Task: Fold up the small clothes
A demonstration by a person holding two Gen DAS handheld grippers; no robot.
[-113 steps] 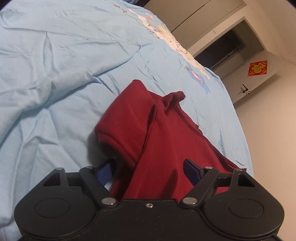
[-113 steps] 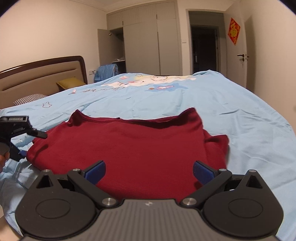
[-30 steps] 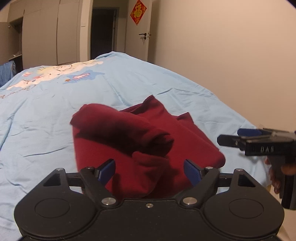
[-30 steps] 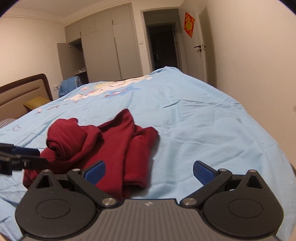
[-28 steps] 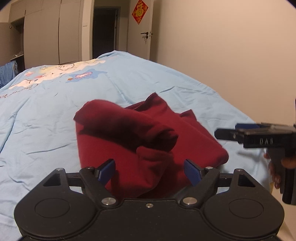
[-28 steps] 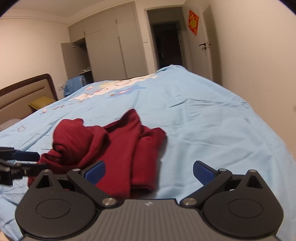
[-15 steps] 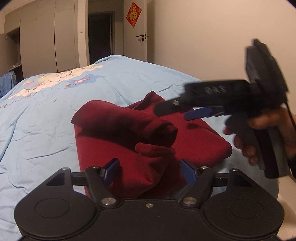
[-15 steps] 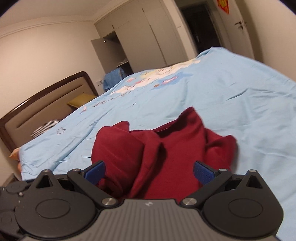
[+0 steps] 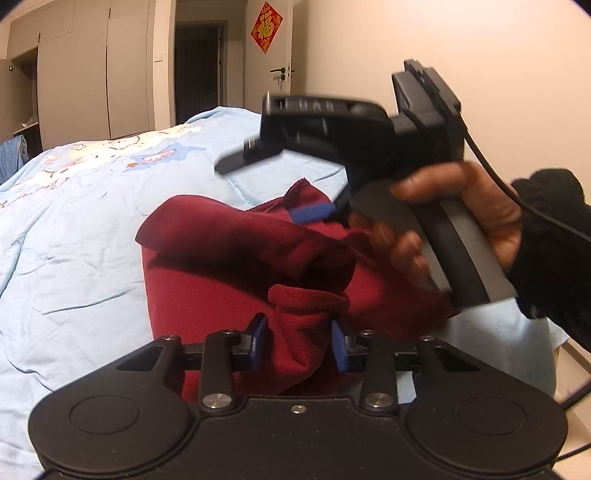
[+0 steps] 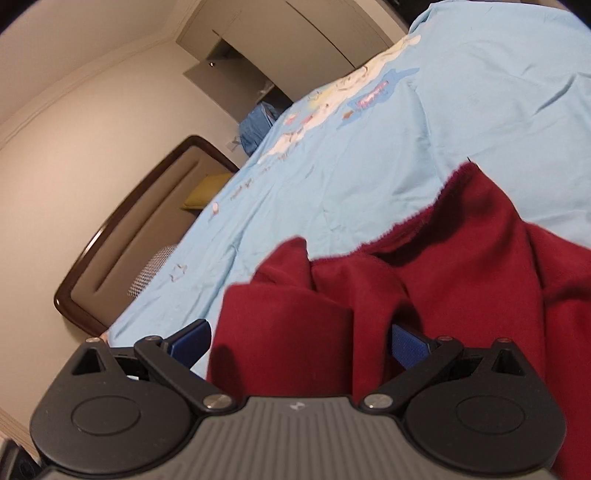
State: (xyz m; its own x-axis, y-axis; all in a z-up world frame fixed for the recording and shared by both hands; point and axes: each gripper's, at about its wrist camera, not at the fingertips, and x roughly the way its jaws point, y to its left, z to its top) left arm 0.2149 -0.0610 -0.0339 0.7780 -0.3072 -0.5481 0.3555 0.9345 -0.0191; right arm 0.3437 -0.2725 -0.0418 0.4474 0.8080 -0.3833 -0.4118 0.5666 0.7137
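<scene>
A dark red small garment (image 9: 207, 280) lies bunched on the light blue bedspread (image 9: 74, 236), one side folded over itself. My left gripper (image 9: 298, 341) is shut on a raised fold of its near edge. My right gripper (image 10: 298, 341) is open, its blue pads straddling a folded layer of the garment (image 10: 461, 266) without pinching it. In the left wrist view the right gripper (image 9: 280, 188), held by a hand, hovers just above the garment's folded part.
The bed's right edge and a bare wall (image 9: 498, 74) are close on the right. A wooden headboard (image 10: 122, 236), a yellow pillow (image 10: 207, 192) and wardrobes (image 9: 92, 74) stand far off. A door with a red ornament (image 9: 266, 27) is at the back.
My left gripper has closed on the garment's near fold. My right gripper has swung in from the right and tilted down over the folded part, still open.
</scene>
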